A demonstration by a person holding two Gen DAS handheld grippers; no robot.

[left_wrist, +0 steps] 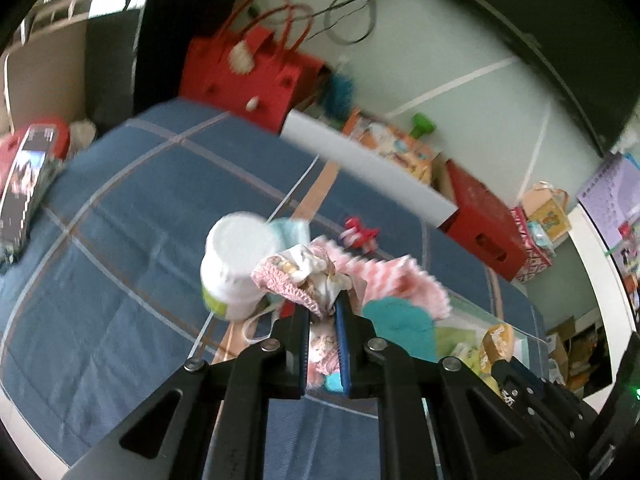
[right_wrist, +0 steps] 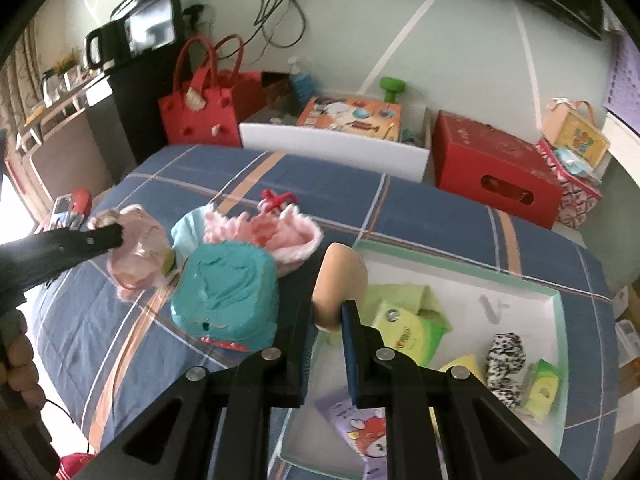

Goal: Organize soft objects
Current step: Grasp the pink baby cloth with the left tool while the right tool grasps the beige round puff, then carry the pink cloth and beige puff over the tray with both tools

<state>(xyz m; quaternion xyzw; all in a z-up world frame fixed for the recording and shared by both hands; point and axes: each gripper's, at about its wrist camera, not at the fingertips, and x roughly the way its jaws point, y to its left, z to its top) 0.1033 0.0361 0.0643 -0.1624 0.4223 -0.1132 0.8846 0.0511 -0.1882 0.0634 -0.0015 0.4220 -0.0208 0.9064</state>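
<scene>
- Left gripper [left_wrist: 323, 300], lower centre of frame: clamped on pink crocheted bundle [left_wrist: 296, 276].
- Right gripper [right_wrist: 326, 312], lower centre: grasping tan plush piece [right_wrist: 340, 276] above white tray [right_wrist: 552, 300].

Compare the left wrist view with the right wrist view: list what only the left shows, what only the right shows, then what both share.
Only the left wrist view: a white jar beside the left gripper, which pinches a pink knitted bundle.

Only the right wrist view: the right gripper clamped on a tan soft piece, the white tray interior with a black-and-white roll, and the person's hand.

Both: the blue plaid bedcover, teal cloth, red handbag.
</scene>
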